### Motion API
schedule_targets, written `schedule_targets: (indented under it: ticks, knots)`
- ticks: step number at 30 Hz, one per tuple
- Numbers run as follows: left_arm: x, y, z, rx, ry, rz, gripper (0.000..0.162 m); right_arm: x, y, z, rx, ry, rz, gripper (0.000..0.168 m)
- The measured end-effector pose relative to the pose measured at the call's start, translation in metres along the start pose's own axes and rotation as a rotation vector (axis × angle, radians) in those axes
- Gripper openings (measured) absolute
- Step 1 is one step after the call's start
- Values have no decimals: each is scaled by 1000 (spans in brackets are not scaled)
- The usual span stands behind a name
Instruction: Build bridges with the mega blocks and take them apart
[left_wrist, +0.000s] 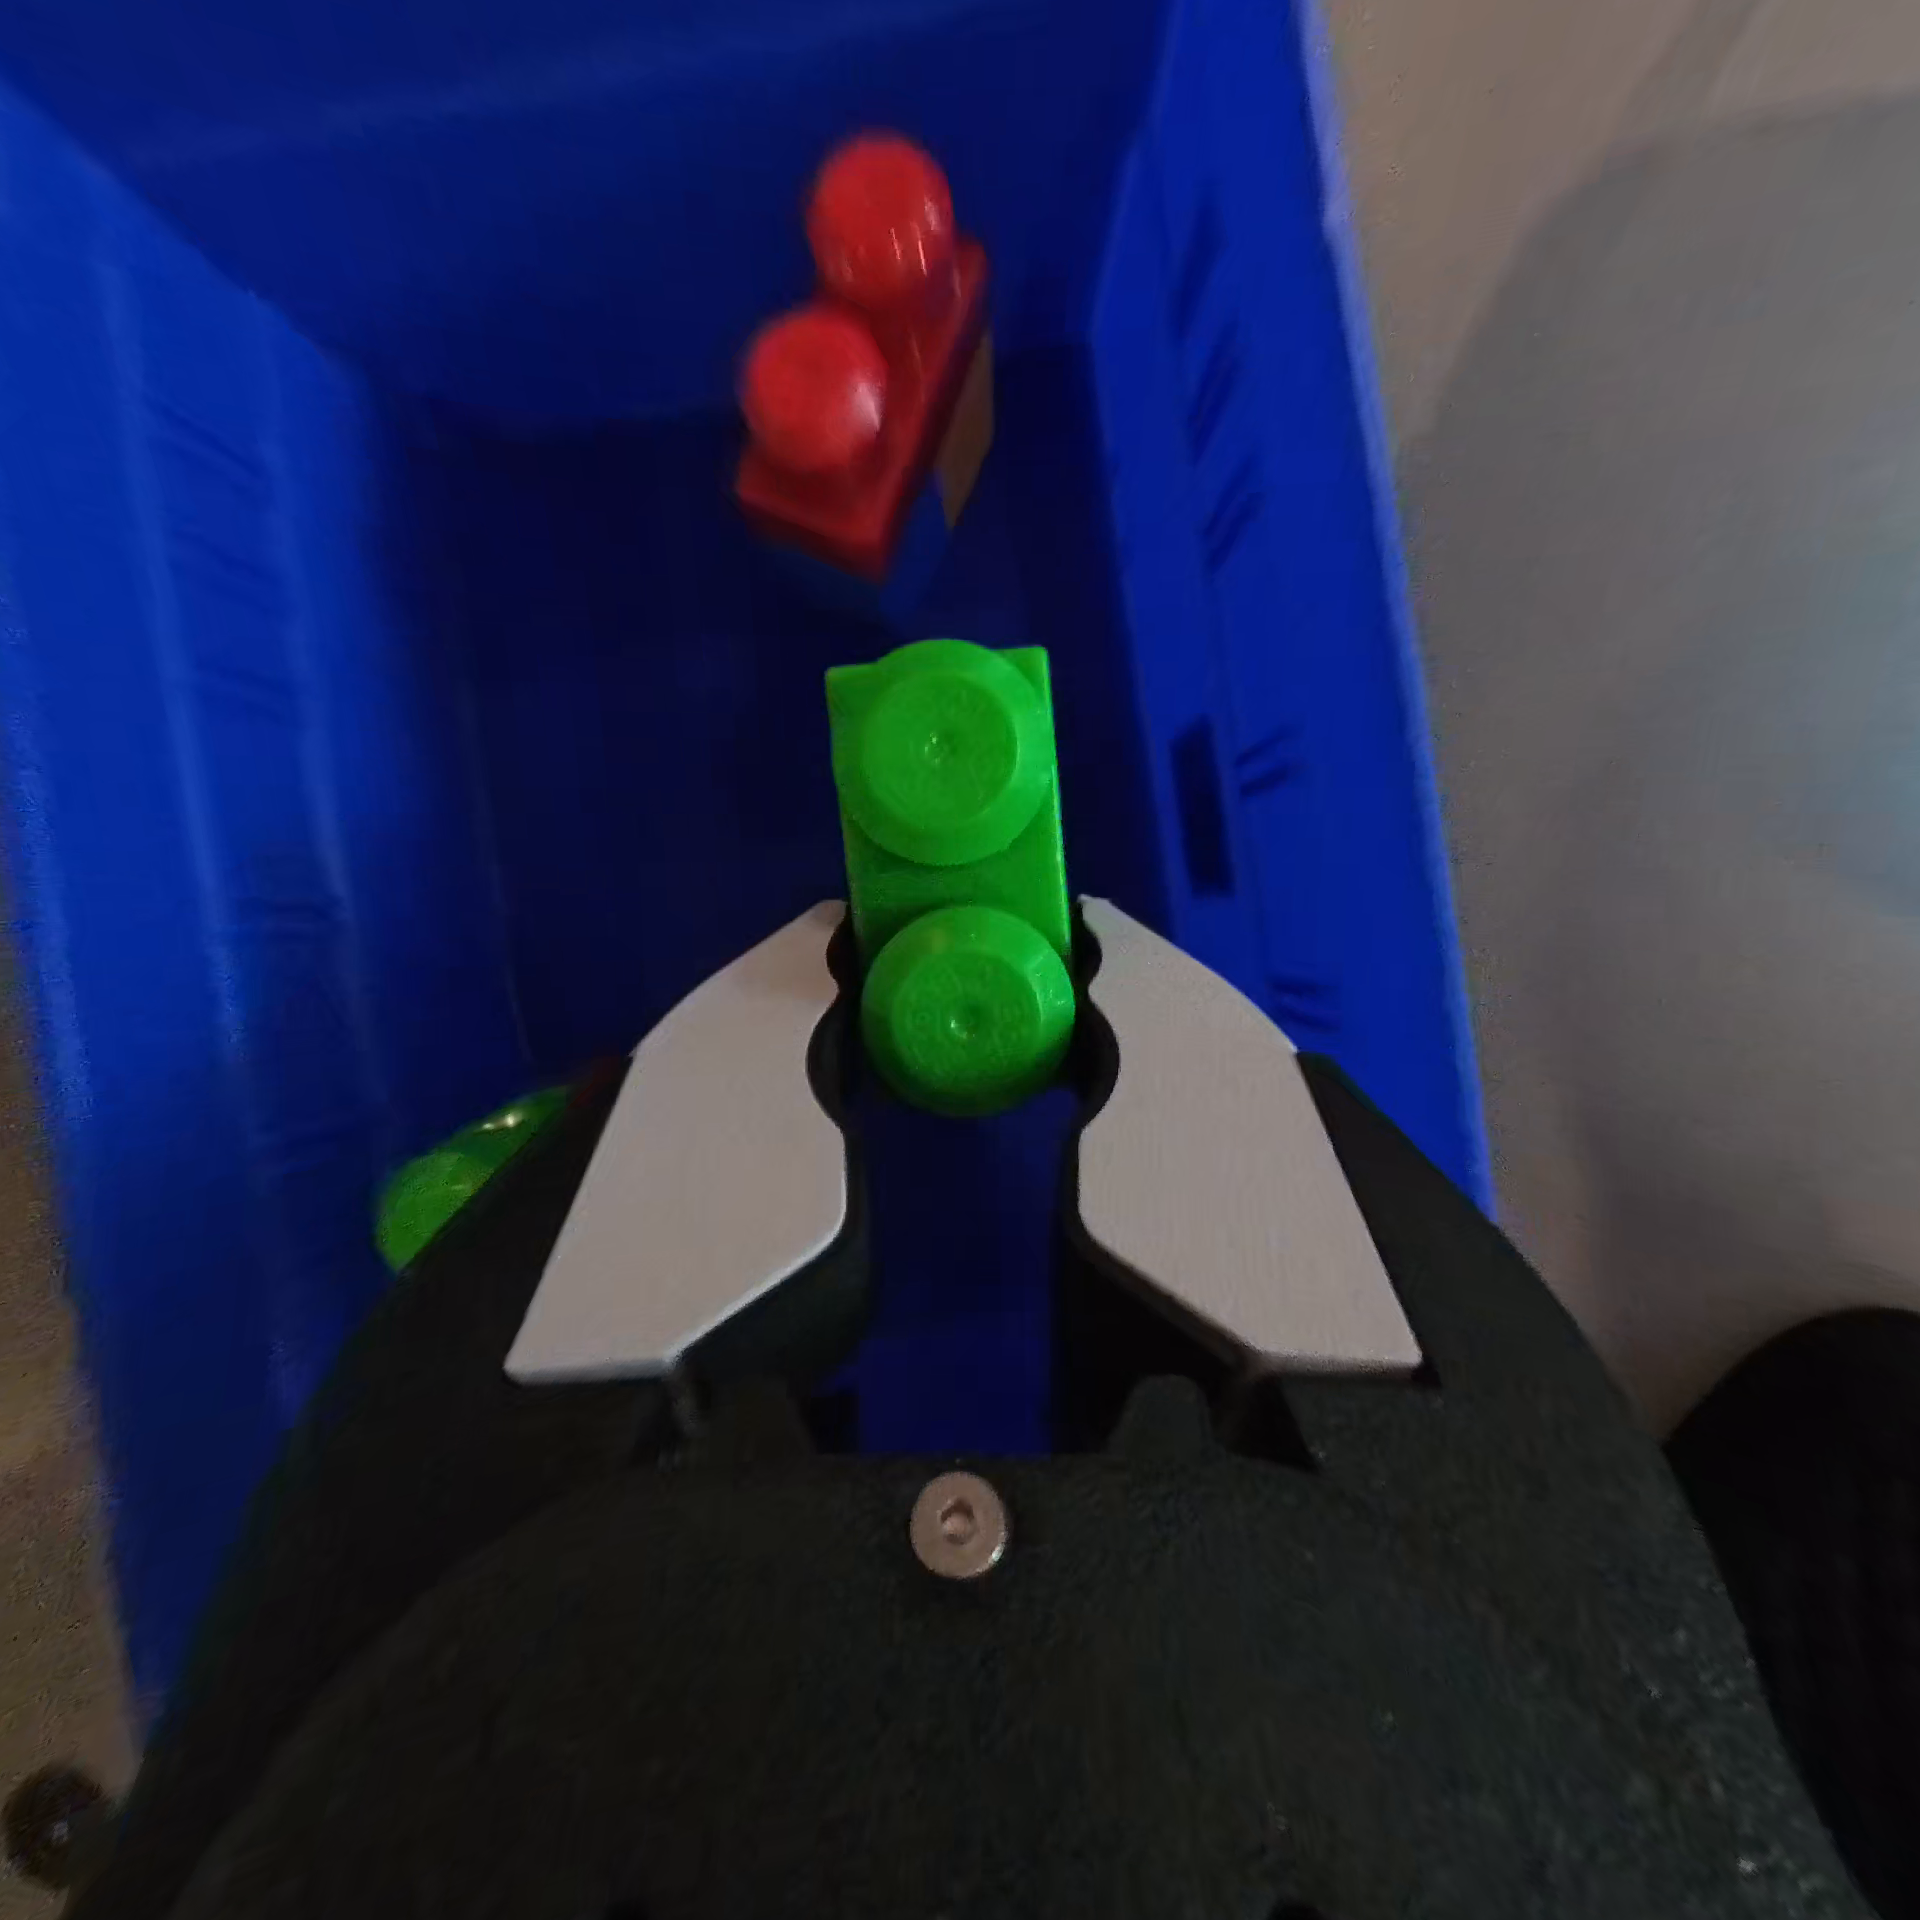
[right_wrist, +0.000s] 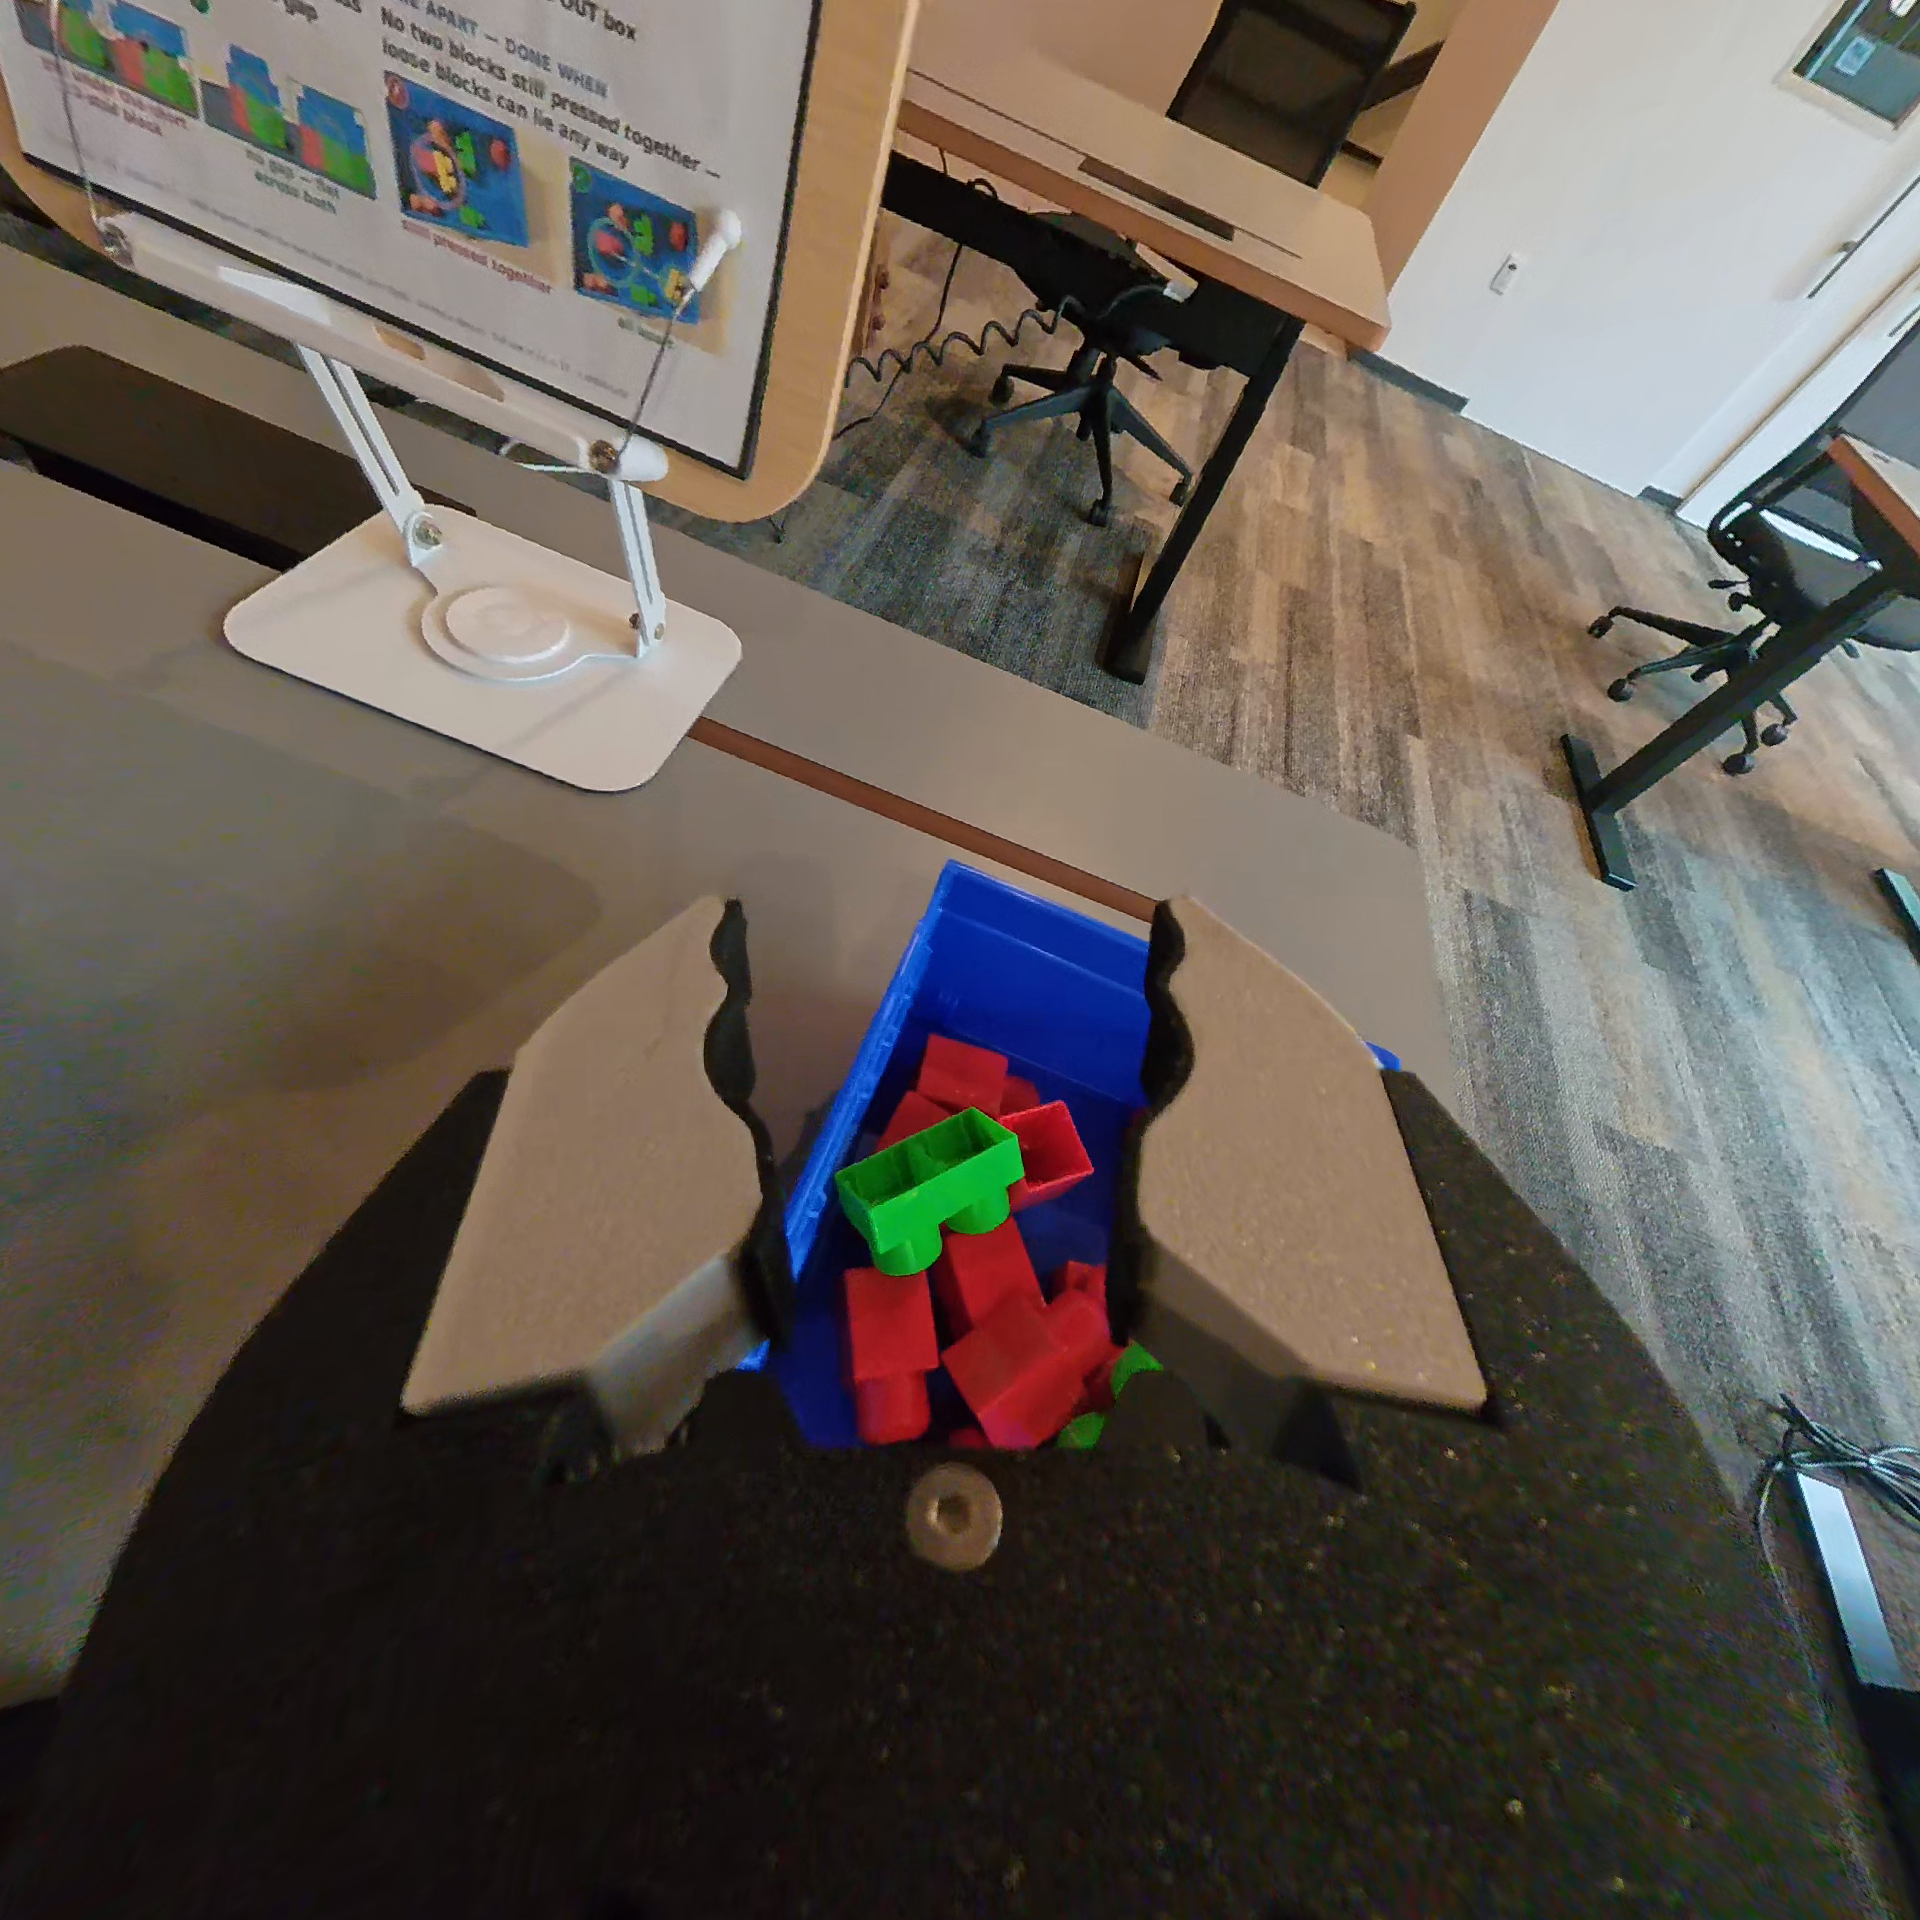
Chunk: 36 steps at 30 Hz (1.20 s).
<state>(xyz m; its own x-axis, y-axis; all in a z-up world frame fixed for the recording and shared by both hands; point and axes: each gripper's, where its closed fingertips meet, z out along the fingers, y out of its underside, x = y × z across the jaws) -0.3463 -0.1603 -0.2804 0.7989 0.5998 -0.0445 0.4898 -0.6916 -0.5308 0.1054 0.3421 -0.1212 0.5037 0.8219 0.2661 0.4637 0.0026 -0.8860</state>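
An office: desks (right_wrist: 1132, 197), swivel chairs (right_wrist: 1101, 405), carpet (right_wrist: 1455, 644).

Left wrist view: a bright green block (left_wrist: 951, 821) is showing at centre between pale grey fingers (left_wrist: 717, 1143) on a black gripper body; a red block (left_wrist: 862, 384) is lying blurred above it against the deep blue bin (left_wrist: 1247, 623).

Right wrist view: red blocks (right_wrist: 987, 1340) and one green block (right_wrist: 930, 1184) are filling a blue bin (right_wrist: 1029, 977) at centre; the table (right_wrist: 312, 935) is appearing grey-brown; the floor (right_wrist: 1455, 623) at right is showing mottled grey and tan strips.
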Motion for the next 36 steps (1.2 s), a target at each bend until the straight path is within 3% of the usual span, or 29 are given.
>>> schedule_targets:
  ticks: [3, 7, 14, 24, 30, 36]
  knots:
    - [2, -39, -38, 234, 27, -9, 37, -11, -9, 0, 43, -47, 1, 72]
    - [49, -97, -105, 577, 242, 44, 37, -28, -20, 0, 83, -112, -17, 71]
    - [152, -148, -185, 901, 587, 202, 37, -66, -39, -1, 150, -254, -49, 71]
    - [295, -148, -236, 1105, 1073, 451, 37, -172, -96, -43, 447, -750, -61, 68]
    - [337, -135, -236, 1114, 1188, 507, 37, -227, -119, -81, 624, -1097, -1, 67]
    - [362, -123, -237, 1082, 1345, 502, 37, -260, -130, -97, 699, -1315, 112, 68]
